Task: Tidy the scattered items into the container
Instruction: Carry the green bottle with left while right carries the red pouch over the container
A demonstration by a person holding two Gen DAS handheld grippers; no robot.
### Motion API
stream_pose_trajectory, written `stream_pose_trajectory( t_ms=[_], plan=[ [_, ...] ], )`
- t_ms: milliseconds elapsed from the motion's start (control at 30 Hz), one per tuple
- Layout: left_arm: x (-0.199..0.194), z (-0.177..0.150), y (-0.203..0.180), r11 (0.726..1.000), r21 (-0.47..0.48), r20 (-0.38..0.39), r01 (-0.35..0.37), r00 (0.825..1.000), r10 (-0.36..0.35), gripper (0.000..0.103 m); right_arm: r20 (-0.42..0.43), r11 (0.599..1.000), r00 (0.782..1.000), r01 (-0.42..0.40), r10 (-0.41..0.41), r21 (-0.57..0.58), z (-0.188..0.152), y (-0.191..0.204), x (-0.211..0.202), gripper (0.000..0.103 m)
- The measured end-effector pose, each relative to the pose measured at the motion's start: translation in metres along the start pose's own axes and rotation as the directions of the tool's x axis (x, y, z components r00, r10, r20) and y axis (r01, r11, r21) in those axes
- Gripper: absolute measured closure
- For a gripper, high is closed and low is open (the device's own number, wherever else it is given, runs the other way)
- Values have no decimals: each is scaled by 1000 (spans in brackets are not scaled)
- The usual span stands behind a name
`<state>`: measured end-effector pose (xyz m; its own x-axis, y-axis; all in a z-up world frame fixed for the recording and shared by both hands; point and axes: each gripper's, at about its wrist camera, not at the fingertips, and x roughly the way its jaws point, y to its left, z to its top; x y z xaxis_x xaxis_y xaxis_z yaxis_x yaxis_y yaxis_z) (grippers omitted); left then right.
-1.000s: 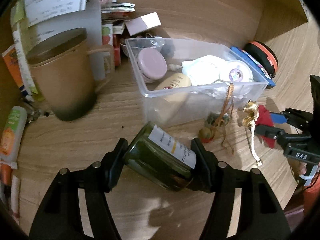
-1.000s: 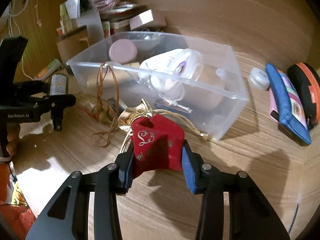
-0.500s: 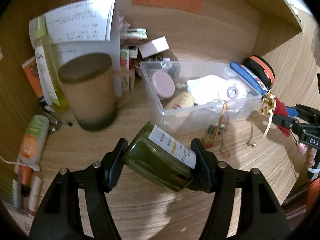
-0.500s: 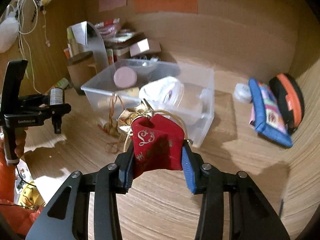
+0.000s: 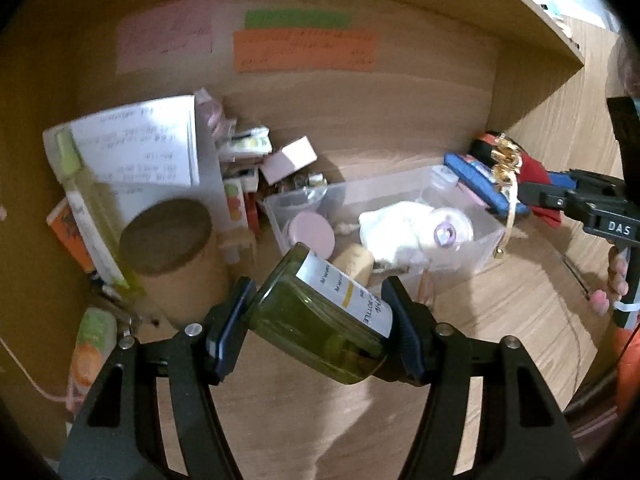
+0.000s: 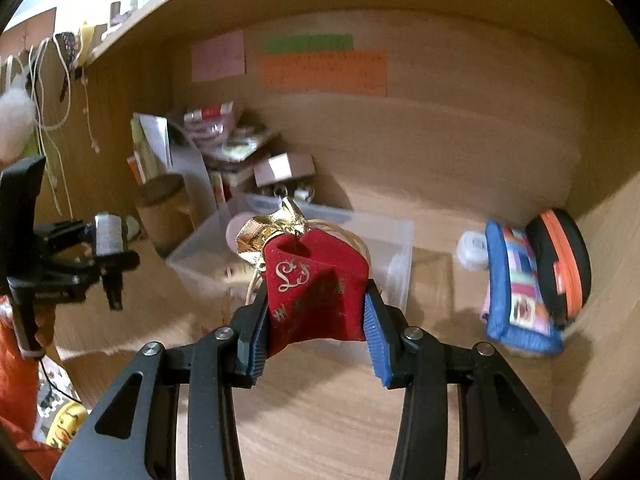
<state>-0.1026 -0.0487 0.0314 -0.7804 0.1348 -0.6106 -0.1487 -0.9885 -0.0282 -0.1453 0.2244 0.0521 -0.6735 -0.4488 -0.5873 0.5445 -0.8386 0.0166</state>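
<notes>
My left gripper (image 5: 318, 328) is shut on a dark green glass bottle (image 5: 320, 320) with a white label, held tilted above the desk in front of the clear plastic container (image 5: 486, 246). My right gripper (image 6: 314, 312) is shut on a red velvet pouch (image 6: 316, 284) with a gold ribbon, held in the air in front of the container (image 6: 402, 248). The pouch also shows in the left wrist view (image 5: 532, 178), right of the container. The container holds a pink round lid (image 5: 312, 234), white items and a cream tube.
A brown cylindrical jar (image 5: 176, 256) and stacked boxes and papers (image 5: 152, 152) stand left of the container. A blue patterned pouch (image 6: 516, 284) and a black-orange case (image 6: 560, 256) lie to its right. A small white pot (image 6: 472, 248) sits beside them.
Both grippers have lifted higher and drawn back from the desk, each still holding its item. The container looks smaller and farther away in both views.
</notes>
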Motion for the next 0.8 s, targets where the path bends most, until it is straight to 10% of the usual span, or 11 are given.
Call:
stream_pose_trajectory(
  t_ms=[800],
  plan=[
    [79, 37, 9, 999, -38, -75, -10, 997, 7, 39, -59, 983, 986, -152, 158, 106, 24, 8, 99, 65]
  ],
)
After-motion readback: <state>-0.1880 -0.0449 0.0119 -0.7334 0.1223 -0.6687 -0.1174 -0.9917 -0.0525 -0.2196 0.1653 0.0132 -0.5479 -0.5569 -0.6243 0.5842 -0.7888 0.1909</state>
